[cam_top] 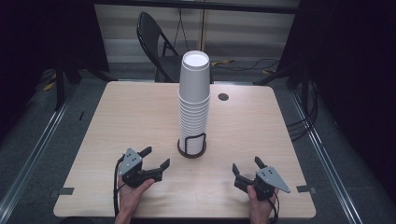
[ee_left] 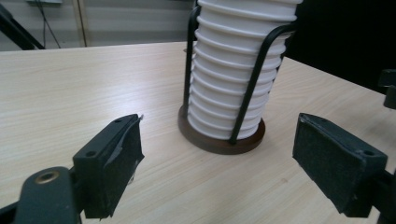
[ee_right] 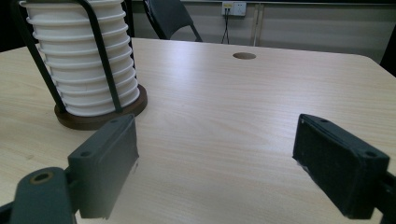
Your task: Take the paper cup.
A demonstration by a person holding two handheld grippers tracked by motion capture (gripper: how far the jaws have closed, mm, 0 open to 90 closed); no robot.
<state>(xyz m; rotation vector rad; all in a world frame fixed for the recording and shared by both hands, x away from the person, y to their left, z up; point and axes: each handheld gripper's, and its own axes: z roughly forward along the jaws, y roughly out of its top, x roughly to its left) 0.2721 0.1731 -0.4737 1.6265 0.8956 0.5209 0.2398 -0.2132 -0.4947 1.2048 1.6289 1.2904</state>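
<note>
Bench (cam_top: pixel 116 121): your wooden top carries everything.
Cup stack (cam_top: pixel 194 93): stands upright mid-bench in a wire holder (cam_top: pixel 192 144), mouths down.
Left tongs (cam_top: pixel 157 157): open, empty, near the stack's base.
Right tongs (cam_top: pixel 247 166): open, empty, farther off.

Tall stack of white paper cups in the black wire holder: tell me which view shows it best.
The high view: the tall stack of white paper cups appears whole, from round dark base to top cup. The left gripper view and right gripper view show just its lower cups, wire uprights and base, cut off above.
</note>
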